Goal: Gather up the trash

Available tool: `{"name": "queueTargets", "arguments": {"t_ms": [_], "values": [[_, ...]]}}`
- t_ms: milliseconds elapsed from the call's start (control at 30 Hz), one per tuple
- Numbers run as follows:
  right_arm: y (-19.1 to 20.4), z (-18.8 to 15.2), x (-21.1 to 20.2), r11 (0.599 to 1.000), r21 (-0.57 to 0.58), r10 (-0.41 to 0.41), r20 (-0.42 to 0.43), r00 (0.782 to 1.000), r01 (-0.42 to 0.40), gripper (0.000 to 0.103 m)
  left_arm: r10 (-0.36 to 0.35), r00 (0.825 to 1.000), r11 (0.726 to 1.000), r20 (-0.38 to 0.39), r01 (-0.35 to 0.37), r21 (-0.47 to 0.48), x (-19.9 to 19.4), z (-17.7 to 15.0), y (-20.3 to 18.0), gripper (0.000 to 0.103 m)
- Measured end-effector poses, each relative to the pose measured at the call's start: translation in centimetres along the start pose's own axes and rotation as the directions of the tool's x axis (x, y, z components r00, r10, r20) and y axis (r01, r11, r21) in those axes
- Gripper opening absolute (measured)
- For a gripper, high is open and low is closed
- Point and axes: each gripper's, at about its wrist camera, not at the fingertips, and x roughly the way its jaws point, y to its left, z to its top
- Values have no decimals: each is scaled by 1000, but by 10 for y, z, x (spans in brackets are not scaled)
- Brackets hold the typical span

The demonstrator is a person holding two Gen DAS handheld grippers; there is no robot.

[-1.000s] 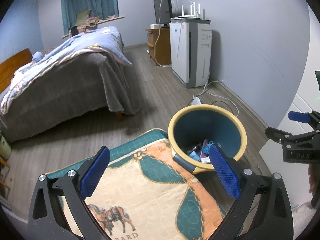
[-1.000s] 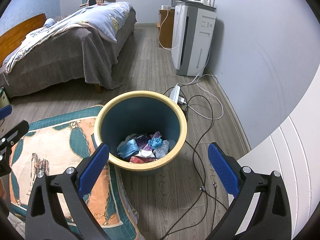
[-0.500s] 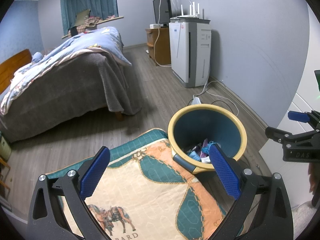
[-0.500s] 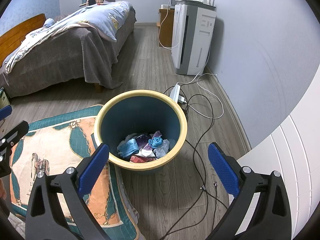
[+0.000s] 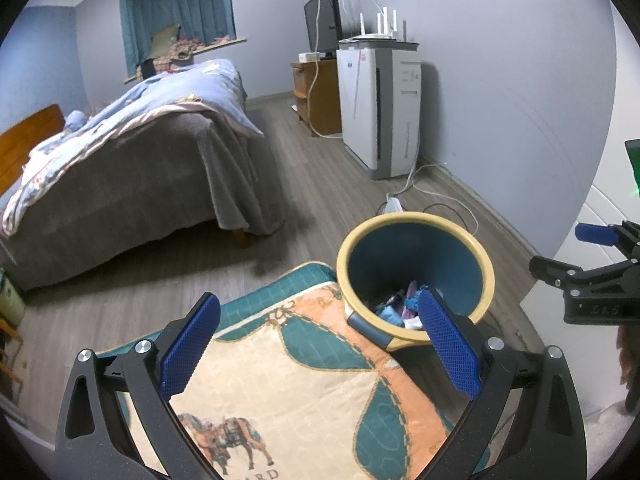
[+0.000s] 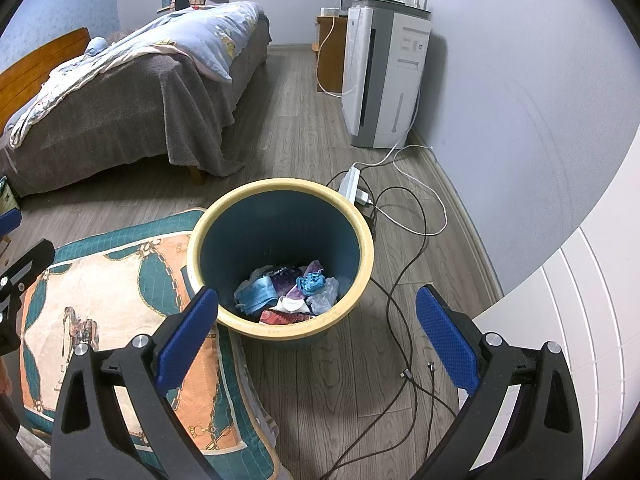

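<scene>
A round bin [image 6: 360, 248] with a yellow rim and blue inside stands on the wood floor; it also shows in the left wrist view [image 5: 486, 280]. Crumpled trash [image 6: 292, 294] lies at its bottom, blue, purple and white pieces. My right gripper [image 6: 318, 336] is open and empty, held above the bin's near rim. My left gripper [image 5: 320, 346] is open and empty above the rug, left of the bin. The right gripper's tip shows at the right edge of the left wrist view [image 5: 592, 260].
A patterned teal and orange rug [image 5: 296, 392] lies beside the bin. Cables [image 6: 408, 320] and a power strip [image 6: 350, 182] lie on the floor right of and behind the bin. A bed [image 5: 120, 168] stands left, a white air purifier [image 5: 380, 108] by the wall.
</scene>
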Motion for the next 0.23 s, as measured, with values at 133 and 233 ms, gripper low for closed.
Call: {"name": "queueTargets", "arguments": {"t_ms": [133,233], "values": [[2,-3,1,1000,9,-19,-2,1000,19,97,-18,1000,1000,-6,18,-3,0,1,2,98],[1,-3,2,998,21,-54,-8,998,55,97,-30,1000,1000,-8,30,-9,-4,1,3,98]]}}
